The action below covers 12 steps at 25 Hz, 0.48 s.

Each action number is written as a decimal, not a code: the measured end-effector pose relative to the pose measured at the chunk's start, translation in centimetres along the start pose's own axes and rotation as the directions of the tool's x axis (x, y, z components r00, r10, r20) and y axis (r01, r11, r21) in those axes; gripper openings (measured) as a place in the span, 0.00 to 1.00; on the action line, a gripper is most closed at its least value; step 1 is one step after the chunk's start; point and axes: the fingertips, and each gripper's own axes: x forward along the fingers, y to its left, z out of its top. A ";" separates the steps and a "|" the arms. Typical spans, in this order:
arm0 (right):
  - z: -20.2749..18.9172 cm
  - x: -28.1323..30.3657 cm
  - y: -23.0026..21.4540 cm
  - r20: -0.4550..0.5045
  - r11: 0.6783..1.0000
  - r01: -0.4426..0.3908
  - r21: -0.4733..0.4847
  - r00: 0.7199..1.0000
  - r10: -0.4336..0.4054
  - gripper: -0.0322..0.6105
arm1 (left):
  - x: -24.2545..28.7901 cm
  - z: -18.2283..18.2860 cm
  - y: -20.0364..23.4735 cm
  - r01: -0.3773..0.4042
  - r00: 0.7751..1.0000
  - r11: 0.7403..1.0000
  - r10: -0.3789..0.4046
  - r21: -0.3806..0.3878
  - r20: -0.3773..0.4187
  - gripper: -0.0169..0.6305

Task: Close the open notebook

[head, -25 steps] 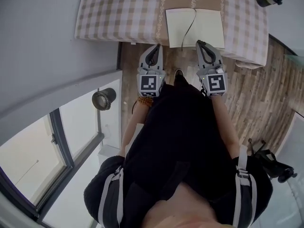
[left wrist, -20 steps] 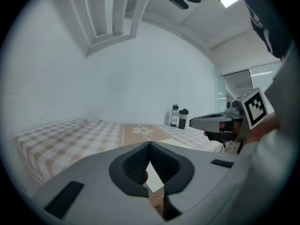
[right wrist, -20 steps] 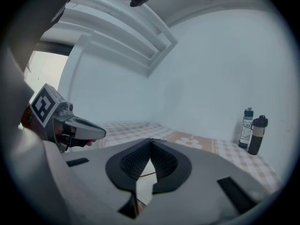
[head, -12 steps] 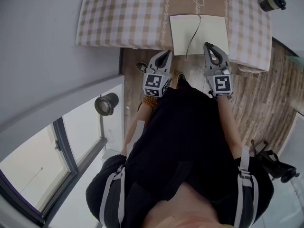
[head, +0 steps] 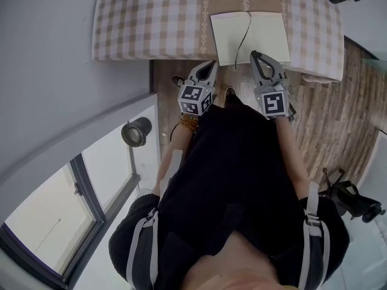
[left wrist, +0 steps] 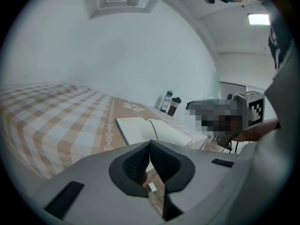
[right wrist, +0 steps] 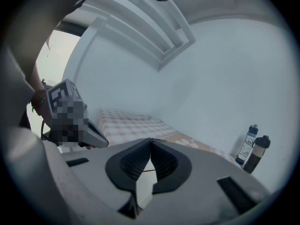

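Looking down in the head view, the open notebook (head: 266, 38) lies flat on the checked table (head: 151, 23), at its near edge and right of the middle. A dark ribbon (head: 244, 35) trails down its fold. The left gripper (head: 211, 64) hangs just off the book's near left corner, short of the table edge. The right gripper (head: 254, 54) reaches over the near edge of the right page; I cannot tell whether it touches. One gripper stands on each side of the fold, probably so that one can slip under a page and turn it across.

In the left gripper view the jaws meet tip to tip with nothing between them. The notebook lies beyond the tips and a little to the right, clearly apart from them. Two bottles (left wrist: 169, 103) stand at the far end of the table.

In the right gripper view the jaws are likewise pressed together and hold nothing. Pale paper and the thin ribbon line show in the gap under the tips, so the page is just beneath this gripper. Closed jaws make a thin wedge, which should suit lifting a cover.
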 end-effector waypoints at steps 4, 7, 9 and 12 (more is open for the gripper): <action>-1.4 0.7 3.4 -0.075 0.978 -0.079 -0.191 0.995 0.066 0.12 | -0.5 -0.8 -0.2 -0.002 1.000 1.000 0.002 0.001 -0.009 0.05; -2.3 1.7 6.3 -0.120 0.960 -0.177 -0.215 0.981 0.154 0.20 | -1.2 -0.7 0.0 -0.023 1.000 1.000 0.023 0.005 0.009 0.05; -3.0 2.4 8.0 -0.147 0.945 -0.228 -0.237 0.969 0.197 0.25 | -1.6 -0.4 0.4 -0.040 0.999 0.999 0.040 0.002 0.027 0.05; -4.1 3.5 10.3 -0.181 0.921 -0.289 -0.263 0.952 0.247 0.26 | -2.1 -0.3 1.0 -0.057 0.998 0.998 0.057 -0.008 0.040 0.05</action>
